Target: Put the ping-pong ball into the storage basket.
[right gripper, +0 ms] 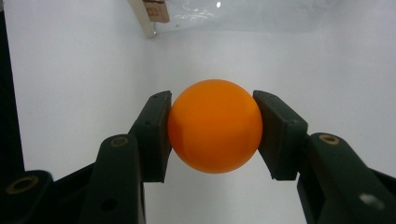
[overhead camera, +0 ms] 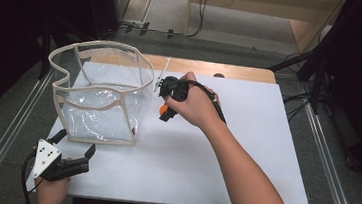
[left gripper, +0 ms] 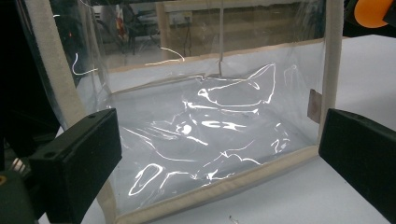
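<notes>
The left tool [overhead camera: 88, 154] is black, with a grey three-cornered plate on top that has small dark screw dots. Its two jaws are thick black blocks. A black cable trails from it. The right tool [overhead camera: 164, 111] is black too, with round brass-coloured rings near its jaws. Both arms are bare, with no sleeves.

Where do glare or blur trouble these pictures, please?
Left gripper view: bright glare streaks across the clear bag. Right gripper view: the orange ball is sharp, the white table washed out. High view: dark surroundings, evenly lit table.
</notes>
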Action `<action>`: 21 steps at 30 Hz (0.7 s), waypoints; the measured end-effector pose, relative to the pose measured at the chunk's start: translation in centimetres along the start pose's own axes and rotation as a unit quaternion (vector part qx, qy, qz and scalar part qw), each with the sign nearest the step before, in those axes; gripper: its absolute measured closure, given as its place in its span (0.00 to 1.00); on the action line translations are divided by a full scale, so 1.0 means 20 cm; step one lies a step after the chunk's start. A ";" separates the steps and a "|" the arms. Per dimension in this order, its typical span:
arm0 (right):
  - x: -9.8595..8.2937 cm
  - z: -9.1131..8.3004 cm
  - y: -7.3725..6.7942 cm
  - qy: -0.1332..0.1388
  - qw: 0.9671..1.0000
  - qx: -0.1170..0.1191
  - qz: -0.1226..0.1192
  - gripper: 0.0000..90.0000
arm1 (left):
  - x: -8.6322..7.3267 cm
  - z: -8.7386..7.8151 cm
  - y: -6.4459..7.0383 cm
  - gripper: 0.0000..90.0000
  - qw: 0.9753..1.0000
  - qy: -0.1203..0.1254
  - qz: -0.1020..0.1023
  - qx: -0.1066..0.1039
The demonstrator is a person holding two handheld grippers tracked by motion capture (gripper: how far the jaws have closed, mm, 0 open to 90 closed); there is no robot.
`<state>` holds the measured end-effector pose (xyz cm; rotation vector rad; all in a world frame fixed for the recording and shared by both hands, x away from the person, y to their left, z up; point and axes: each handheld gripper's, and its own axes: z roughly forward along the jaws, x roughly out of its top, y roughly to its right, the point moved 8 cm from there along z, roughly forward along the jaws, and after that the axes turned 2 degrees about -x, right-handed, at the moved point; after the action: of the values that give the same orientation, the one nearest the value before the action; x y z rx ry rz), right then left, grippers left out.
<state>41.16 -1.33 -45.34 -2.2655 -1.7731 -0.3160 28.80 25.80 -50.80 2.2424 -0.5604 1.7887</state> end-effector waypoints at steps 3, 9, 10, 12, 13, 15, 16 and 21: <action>0.01 0.00 0.00 0.003 1.000 0.001 0.001 0.53 | 0.00 0.00 0.00 0.00 1.000 0.000 0.000 0.000; 0.01 -0.01 0.01 0.003 1.000 0.003 0.003 0.53 | 0.00 0.00 0.00 0.00 1.000 0.000 0.000 0.000; 0.02 -0.01 0.01 0.000 1.000 0.003 0.004 0.53 | 0.00 0.00 0.00 0.00 1.000 0.001 0.000 0.000; 0.02 -0.02 0.01 0.001 1.000 0.004 0.004 0.53 | 0.00 0.00 0.00 0.00 1.000 0.000 0.000 0.000; 0.02 -0.03 0.01 0.001 1.000 0.003 0.002 0.53 | 0.00 0.00 0.00 0.00 1.000 0.000 0.001 0.000; 0.03 -0.03 0.02 0.005 1.000 0.004 0.002 0.53 | 0.00 0.00 0.00 0.00 1.000 0.000 0.000 0.000; 0.03 -0.04 0.02 0.007 1.000 0.005 0.002 0.53 | 0.00 0.00 0.00 0.00 1.000 0.000 0.000 0.000; 0.04 -0.05 0.02 0.012 1.000 0.012 0.002 0.53 | 0.00 0.00 0.00 0.00 1.000 0.000 0.001 0.000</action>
<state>41.77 -0.97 -44.07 -2.2386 -1.7518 -0.3192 28.81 25.75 -50.80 2.2414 -0.5618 1.7900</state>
